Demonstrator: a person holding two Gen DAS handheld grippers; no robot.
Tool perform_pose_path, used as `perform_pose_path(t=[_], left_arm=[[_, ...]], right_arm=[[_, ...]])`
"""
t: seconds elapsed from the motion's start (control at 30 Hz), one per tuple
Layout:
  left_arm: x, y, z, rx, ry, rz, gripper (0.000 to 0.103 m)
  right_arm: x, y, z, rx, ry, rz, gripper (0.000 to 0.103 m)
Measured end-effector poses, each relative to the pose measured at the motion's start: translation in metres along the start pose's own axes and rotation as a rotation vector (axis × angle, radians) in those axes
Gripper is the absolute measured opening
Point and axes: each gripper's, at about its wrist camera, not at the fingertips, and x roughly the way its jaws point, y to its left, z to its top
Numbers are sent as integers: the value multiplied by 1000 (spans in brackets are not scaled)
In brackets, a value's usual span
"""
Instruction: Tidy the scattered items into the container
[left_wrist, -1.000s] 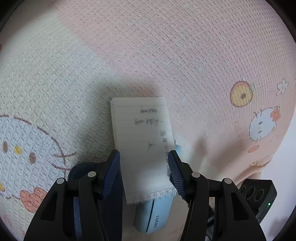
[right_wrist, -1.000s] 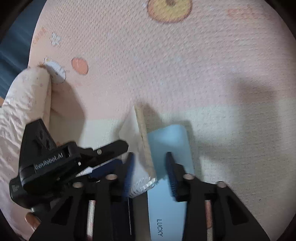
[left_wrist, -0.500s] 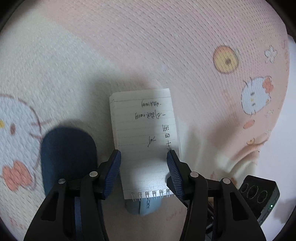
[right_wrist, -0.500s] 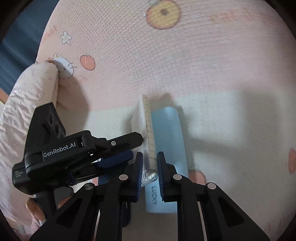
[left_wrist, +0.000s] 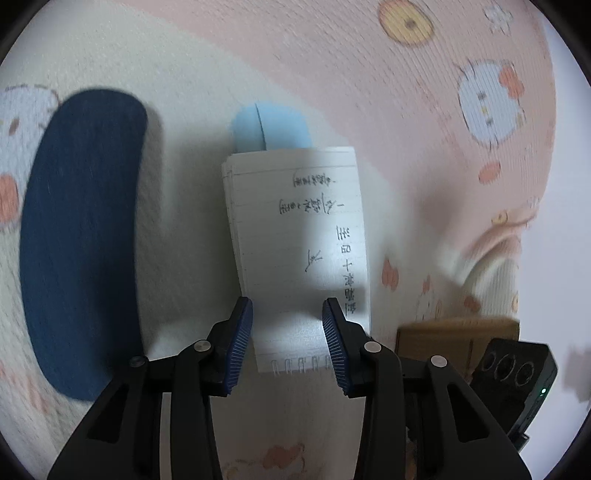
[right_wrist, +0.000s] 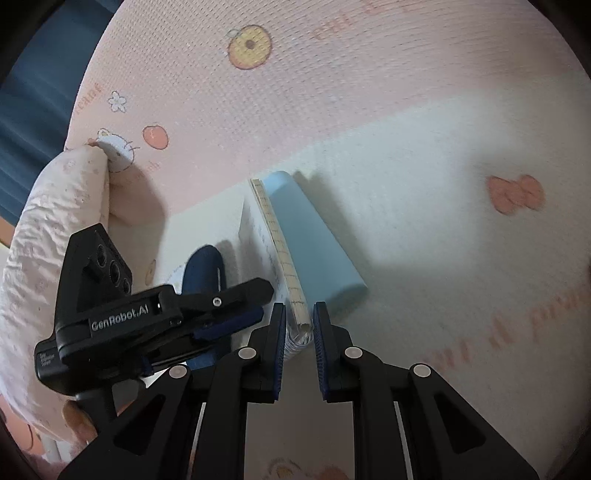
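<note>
A small spiral notepad (left_wrist: 299, 236) with handwriting is lifted above the bed sheet; edge-on in the right wrist view (right_wrist: 284, 254). My right gripper (right_wrist: 299, 328) is shut on its spiral end. My left gripper (left_wrist: 288, 332) is open, its fingers to either side of the notepad's near end, not pressing it. A light blue case (left_wrist: 271, 127) lies on the sheet below the notepad, also in the right wrist view (right_wrist: 314, 240). A dark blue case (left_wrist: 81, 236) lies to the left, also in the right wrist view (right_wrist: 203, 273).
The pink and cream cartoon-print sheet (left_wrist: 332, 74) covers the bed. A rolled quilt (right_wrist: 55, 229) lies at the left in the right wrist view. A brown cardboard box (left_wrist: 458, 336) shows at the lower right in the left wrist view.
My right gripper closed on the notepad's spiral end and lifted it. Both grippers rose, so both cases now show farther below. My left gripper stayed open.
</note>
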Motion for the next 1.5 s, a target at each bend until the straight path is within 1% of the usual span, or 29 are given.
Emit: perform_pose_path(t=[0.17, 0.23, 0.3, 0.43, 0.5, 0.6, 0.67, 0.7, 0.8, 0.93, 1.0, 1.03, 1.1, 1.2, 1.23, 1.3, 1.37, 1.4, 1.5], left_arm=[[11, -16, -24, 14, 53, -23, 43], [13, -25, -34, 56, 69, -18, 43], [19, -36, -44, 98, 94, -26, 43], [26, -51, -61, 140, 122, -26, 43], [29, -56, -69, 166, 132, -7, 43], [34, -61, -79, 196, 156, 7, 43], [36, -68, -84, 222, 163, 28, 43], [36, -70, -85, 239, 162, 38, 43], [28, -83, -87, 325, 126, 90, 44], [19, -100, -80, 455, 60, 204, 47], [21, -101, -74, 483, 40, 236, 47], [23, -101, -70, 481, 41, 243, 47], [29, -99, -61, 461, 55, 234, 47], [39, -96, -50, 406, 88, 170, 47], [45, -94, -46, 377, 106, 150, 47], [54, -91, -40, 332, 115, 156, 47], [61, -90, -33, 306, 90, 200, 47], [63, -89, -31, 299, 88, 199, 47], [68, -86, -21, 281, 99, 174, 47]], right_arm=[[-25, -9, -16, -7, -12, -58, 12], [-35, -14, -25, -5, -21, -77, 12], [-48, -21, -35, 3, -48, -93, 12], [-68, -38, -53, 81, -83, -89, 12], [-73, -43, -61, 88, -84, -122, 12], [-71, -36, -69, 14, -66, -224, 13], [-68, -33, -74, -21, -47, -287, 13], [-69, -35, -77, -22, -51, -296, 13], [-78, -44, -88, 29, -78, -292, 14], [-83, -56, -95, 87, -76, -331, 19], [-82, -61, -98, 111, -73, -337, 20], [-82, -62, -99, 117, -71, -335, 20], [-79, -62, -101, 115, -53, -337, 20], [-72, -58, -102, 90, -24, -360, 20], [-69, -56, -103, 78, -17, -355, 20], [-66, -54, -104, 62, -7, -348, 20], [-58, -54, -103, 50, 11, -358, 20], [-54, -54, -102, 42, 23, -358, 20], [-49, -58, -99, 42, 24, -355, 20]])
